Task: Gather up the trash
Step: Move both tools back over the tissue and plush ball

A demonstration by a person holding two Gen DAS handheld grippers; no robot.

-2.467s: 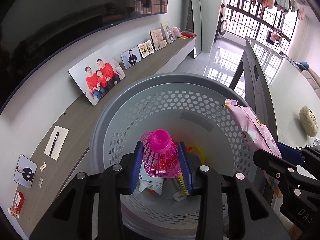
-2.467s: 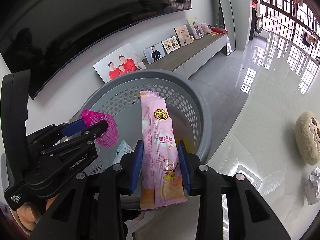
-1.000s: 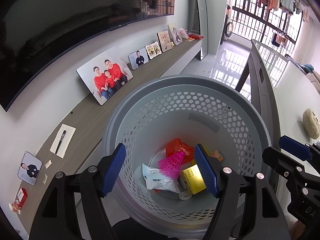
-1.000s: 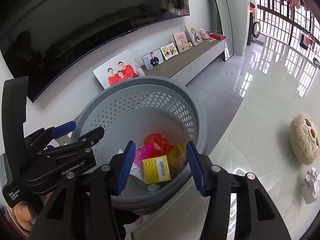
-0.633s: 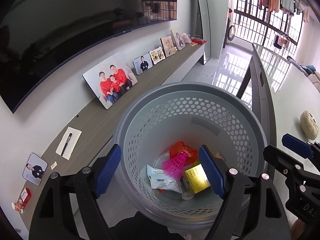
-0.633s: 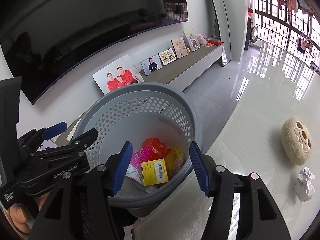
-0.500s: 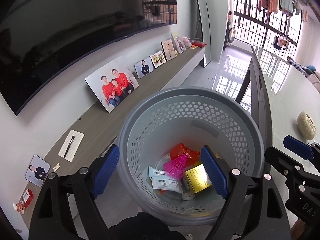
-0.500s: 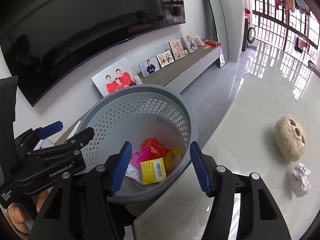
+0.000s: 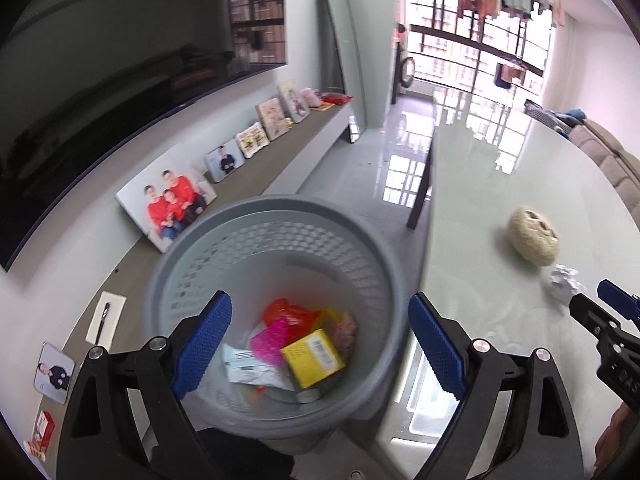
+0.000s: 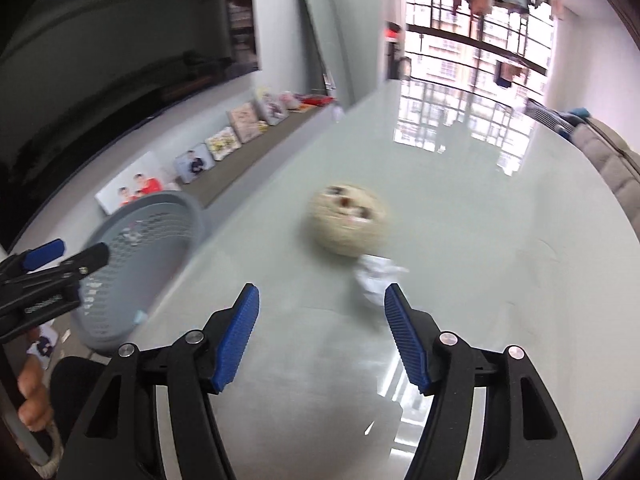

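A grey perforated trash basket [image 9: 192,264] stands beside the glass table; it also shows in the right wrist view [image 10: 176,216]. Inside lie a yellow box [image 9: 312,358], a pink shuttlecock [image 9: 270,338], a red wrapper [image 9: 288,312] and a white packet [image 9: 248,368]. My left gripper [image 9: 318,348] is open and empty above the basket. My right gripper [image 10: 320,330] is open and empty over the glass table [image 10: 480,264]. A crumpled white paper ball [image 10: 376,276] lies just ahead of its right finger; it also shows in the left wrist view [image 9: 562,282].
A round beige plush [image 10: 348,220] sits on the table just behind the paper ball. A low wooden shelf [image 9: 256,172] with several photo frames runs along the wall under a dark TV. A sofa [image 10: 616,168] stands at the far right.
Both grippers let go of their items, which dropped into the basket. The left gripper rose above the basket. The right gripper swung right, from the basket to the table near the paper ball.
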